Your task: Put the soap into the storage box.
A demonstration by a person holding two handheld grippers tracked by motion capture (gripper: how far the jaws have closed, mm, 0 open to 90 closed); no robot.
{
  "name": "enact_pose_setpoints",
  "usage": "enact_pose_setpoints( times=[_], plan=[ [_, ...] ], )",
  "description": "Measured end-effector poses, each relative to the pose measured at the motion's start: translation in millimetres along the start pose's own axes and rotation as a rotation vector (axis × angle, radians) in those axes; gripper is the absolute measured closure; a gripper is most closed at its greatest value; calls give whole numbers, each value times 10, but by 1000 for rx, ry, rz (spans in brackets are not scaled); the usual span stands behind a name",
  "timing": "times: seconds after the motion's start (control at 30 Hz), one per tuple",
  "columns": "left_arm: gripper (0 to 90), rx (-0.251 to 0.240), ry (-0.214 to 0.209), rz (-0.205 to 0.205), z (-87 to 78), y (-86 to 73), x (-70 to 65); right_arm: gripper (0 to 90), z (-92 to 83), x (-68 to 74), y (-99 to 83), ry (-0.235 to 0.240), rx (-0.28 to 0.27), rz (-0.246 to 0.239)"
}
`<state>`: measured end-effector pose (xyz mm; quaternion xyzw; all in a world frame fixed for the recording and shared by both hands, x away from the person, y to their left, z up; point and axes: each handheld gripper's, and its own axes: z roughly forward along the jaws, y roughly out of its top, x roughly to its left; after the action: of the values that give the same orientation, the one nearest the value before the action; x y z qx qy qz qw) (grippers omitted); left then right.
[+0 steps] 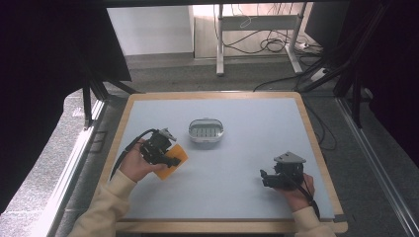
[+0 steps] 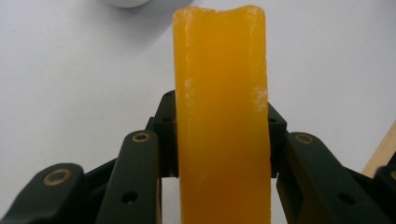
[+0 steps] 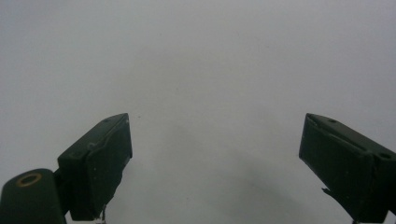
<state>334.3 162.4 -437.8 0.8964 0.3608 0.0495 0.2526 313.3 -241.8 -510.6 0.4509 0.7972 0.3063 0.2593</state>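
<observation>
An orange bar of soap (image 2: 222, 112) stands upright between the jaws in the left gripper view, both pads pressing its sides. From above, the soap (image 1: 173, 163) sticks out of my left gripper (image 1: 165, 159) at the table's left, held just over the grey mat. A white oval soap dish (image 1: 205, 130) with a slotted grey floor sits up and to the right of it. My right gripper (image 1: 265, 178) rests low at the right front. In the right gripper view that gripper (image 3: 215, 158) is open, with bare grey mat between its jaws.
The grey mat (image 1: 247, 148) covers the table inside a wooden rim (image 1: 316, 143). Beyond the far edge stand a metal desk frame (image 1: 220, 44) and loose cables (image 1: 272, 44) on the floor. Black stands flank both sides.
</observation>
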Motion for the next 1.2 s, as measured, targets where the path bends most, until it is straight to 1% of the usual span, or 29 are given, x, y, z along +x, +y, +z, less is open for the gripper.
enact_pose_setpoints(
  times=[0.1,0.2,0.33,0.73,0.97,1.2],
  plan=[
    [617,-3,-1,3,-3,25,14,98,-6,0,3,0,-4,-1],
    [617,-13,-28,-1,-8,40,37,99,-5,-1,2,-1,-3,-2],
    [616,-11,-14,4,-4,65,41,98,-2,-2,1,0,-3,-2],
    [616,-1,-7,9,13,129,93,98,-1,0,1,-2,-3,-4],
    [617,-11,-2,15,-8,156,115,98,0,-3,0,-4,-3,-5],
    [617,-7,4,22,-7,189,121,98,3,-2,-1,-4,0,-5]
  ],
)
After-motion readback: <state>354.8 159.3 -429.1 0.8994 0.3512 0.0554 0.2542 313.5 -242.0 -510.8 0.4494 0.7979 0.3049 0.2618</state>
